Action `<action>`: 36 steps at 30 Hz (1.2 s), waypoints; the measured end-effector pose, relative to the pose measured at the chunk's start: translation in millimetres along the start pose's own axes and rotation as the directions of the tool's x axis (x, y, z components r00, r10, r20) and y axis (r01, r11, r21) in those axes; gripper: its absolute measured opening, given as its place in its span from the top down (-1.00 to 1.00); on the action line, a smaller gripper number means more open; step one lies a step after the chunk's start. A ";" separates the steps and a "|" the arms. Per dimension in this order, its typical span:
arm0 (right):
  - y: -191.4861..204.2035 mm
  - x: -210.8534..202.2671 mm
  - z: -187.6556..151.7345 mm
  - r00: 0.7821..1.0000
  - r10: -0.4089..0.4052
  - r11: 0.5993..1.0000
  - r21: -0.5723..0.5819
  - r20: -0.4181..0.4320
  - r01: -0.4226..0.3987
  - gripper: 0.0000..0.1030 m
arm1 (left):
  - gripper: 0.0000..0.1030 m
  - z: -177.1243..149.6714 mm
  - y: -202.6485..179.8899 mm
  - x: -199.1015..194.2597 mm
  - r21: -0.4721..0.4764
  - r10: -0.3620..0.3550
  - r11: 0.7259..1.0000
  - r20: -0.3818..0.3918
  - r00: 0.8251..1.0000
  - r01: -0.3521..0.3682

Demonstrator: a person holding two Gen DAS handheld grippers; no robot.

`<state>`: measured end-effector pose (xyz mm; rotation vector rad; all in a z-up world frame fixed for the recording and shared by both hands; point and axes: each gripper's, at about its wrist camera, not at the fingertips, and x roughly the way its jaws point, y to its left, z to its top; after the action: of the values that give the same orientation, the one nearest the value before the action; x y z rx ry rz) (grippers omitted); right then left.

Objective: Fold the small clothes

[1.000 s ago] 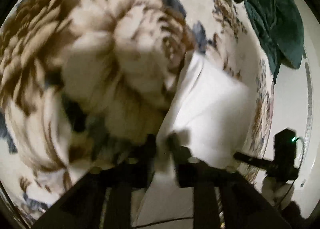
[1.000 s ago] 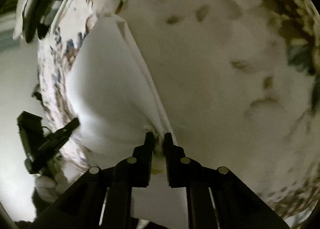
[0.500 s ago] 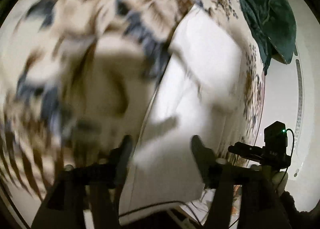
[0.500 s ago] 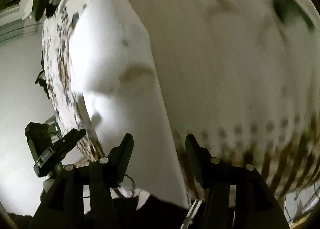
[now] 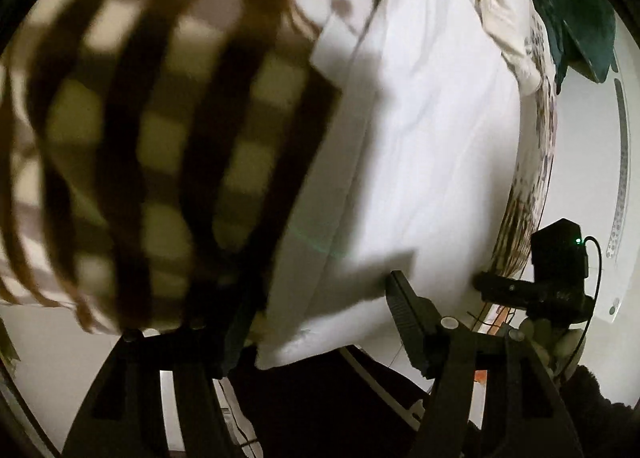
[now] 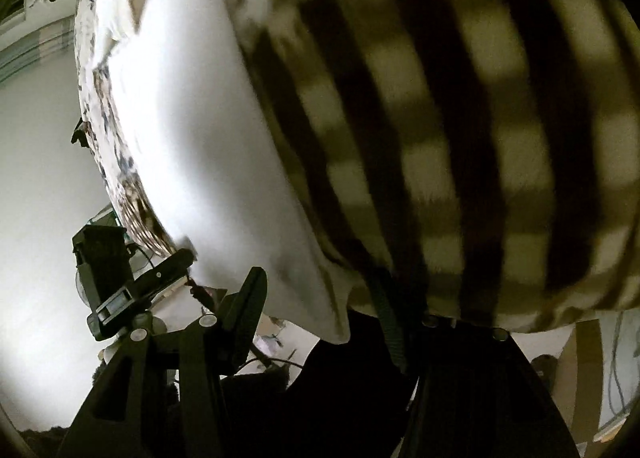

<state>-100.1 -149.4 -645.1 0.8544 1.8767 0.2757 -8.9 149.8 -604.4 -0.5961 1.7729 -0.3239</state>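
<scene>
between spread tools, white garment (image 5: 432,145) lengthwise

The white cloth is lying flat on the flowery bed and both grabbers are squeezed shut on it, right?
Not quite. The white cloth does lie on the flowery bed, but neither grabber is squeezing it. The left wrist view shows the left gripper with jaws spread wide; the right wrist view shows the right gripper open too.
</scene>
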 end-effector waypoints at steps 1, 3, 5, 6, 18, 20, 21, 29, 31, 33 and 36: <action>-4.1 5.6 -2.7 1.000 0.019 1.000 0.016 -0.005 -0.019 -0.10 | -0.17 -1.1 -0.8 -0.4 -0.007 -0.004 1.000 0.014 1.000 0.004; -8.3 12.4 -6.0 0.998 0.057 0.998 0.039 -0.005 -0.056 -0.10 | -0.07 -3.9 -4.0 -6.7 -0.017 -0.038 0.999 0.061 0.997 0.039; -7.3 16.6 -9.2 0.997 0.077 0.996 0.044 0.003 -0.077 0.06 | 0.85 -8.8 -5.6 -13.1 -0.024 -0.063 0.998 0.089 0.994 0.065; -6.3 16.1 -13.1 0.996 0.086 0.995 0.042 0.017 -0.086 0.45 | 0.88 -11.9 -4.9 -16.5 -0.026 -0.081 0.996 0.099 0.992 0.084; 49.6 -53.0 -21.5 0.979 0.182 0.983 -0.020 0.095 -0.181 0.86 | 0.92 -6.0 -42.4 -101.0 -0.102 -0.225 0.962 0.236 0.945 0.254; 71.7 -76.6 -7.4 0.969 0.207 0.978 -0.046 0.136 -0.202 0.86 | 0.92 15.7 -58.0 -113.6 -0.085 -0.258 0.953 0.265 0.929 0.289; 78.9 -87.8 0.6 0.965 0.215 0.976 -0.056 0.152 -0.209 0.86 | 0.92 30.3 -65.6 -120.2 -0.075 -0.270 0.951 0.279 0.922 0.301; 154.9 -164.3 123.8 0.921 0.232 0.970 -0.152 0.314 -0.192 0.86 | 0.92 176.4 -105.5 -139.5 -0.019 -0.298 0.944 0.373 0.879 0.328; 166.4 -174.9 163.0 0.910 0.223 0.972 -0.151 0.348 -0.181 0.86 | 0.91 209.1 -106.1 -134.3 -0.026 -0.297 0.944 0.373 0.879 0.329; 181.3 -182.2 202.7 0.894 0.165 0.983 -0.141 0.416 -0.115 0.86 | 0.89 248.9 -104.9 -125.1 -0.057 -0.309 0.934 0.366 0.878 0.353; 200.2 -183.5 250.6 0.877 0.069 0.985 -0.175 0.475 0.017 0.70 | 0.52 289.5 -101.1 -120.2 -0.074 -0.337 0.919 0.364 0.868 0.387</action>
<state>248.1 -172.3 -523.8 0.7466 1.3553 0.2154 313.5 156.9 -537.2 -1.0343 1.3458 -0.3260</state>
